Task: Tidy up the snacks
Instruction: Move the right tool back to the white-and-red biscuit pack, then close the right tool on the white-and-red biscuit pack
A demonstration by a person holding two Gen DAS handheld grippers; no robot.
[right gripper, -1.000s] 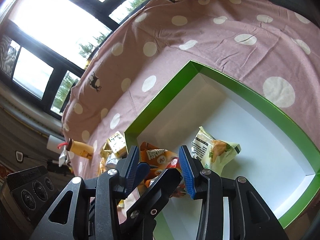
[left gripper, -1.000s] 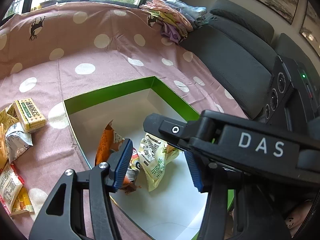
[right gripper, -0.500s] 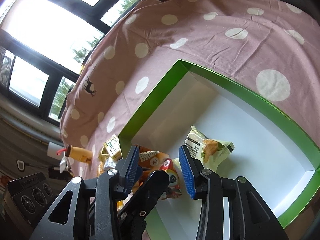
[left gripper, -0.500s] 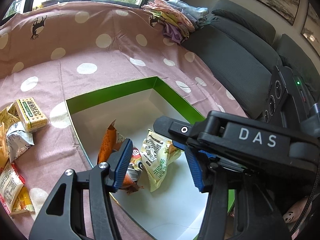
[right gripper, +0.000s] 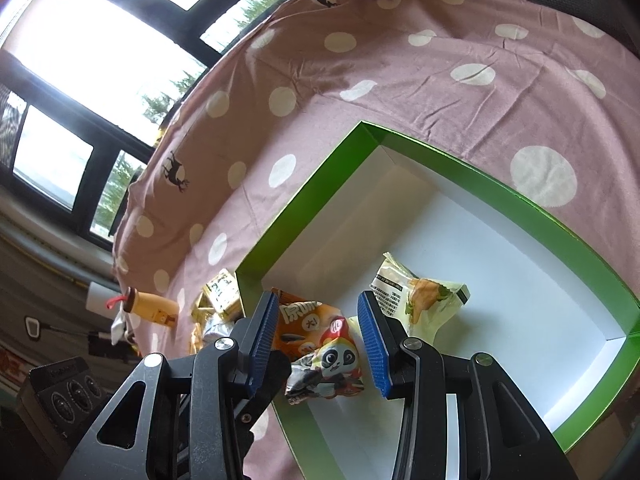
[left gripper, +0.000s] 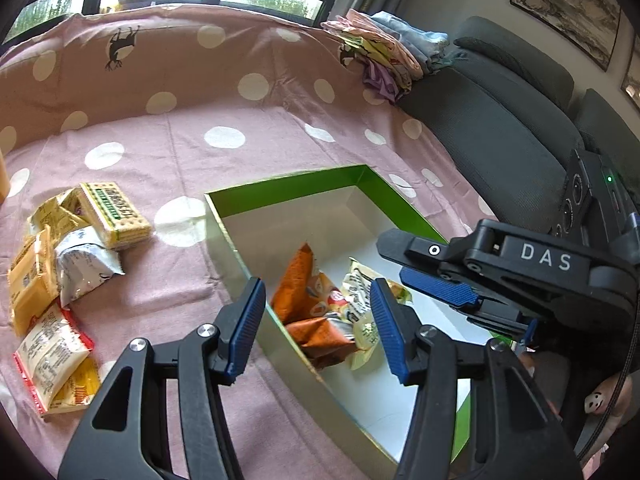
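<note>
Now that the left gripper [left gripper: 318, 322], fingers spread and empty, has slid toward the loose snack packets [left gripper: 60, 280], another pickup looks next.

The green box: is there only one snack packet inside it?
No: in the right wrist view the green box holds an orange packet, a panda packet and a pale yellow packet.

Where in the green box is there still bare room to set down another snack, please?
The box floor is bare along its far wall and toward the far corner, beyond the pale pack. It is crowded near the left wall, where the orange pack and panda pack overlap. The snack pile fills the cloth left of the box.
</note>
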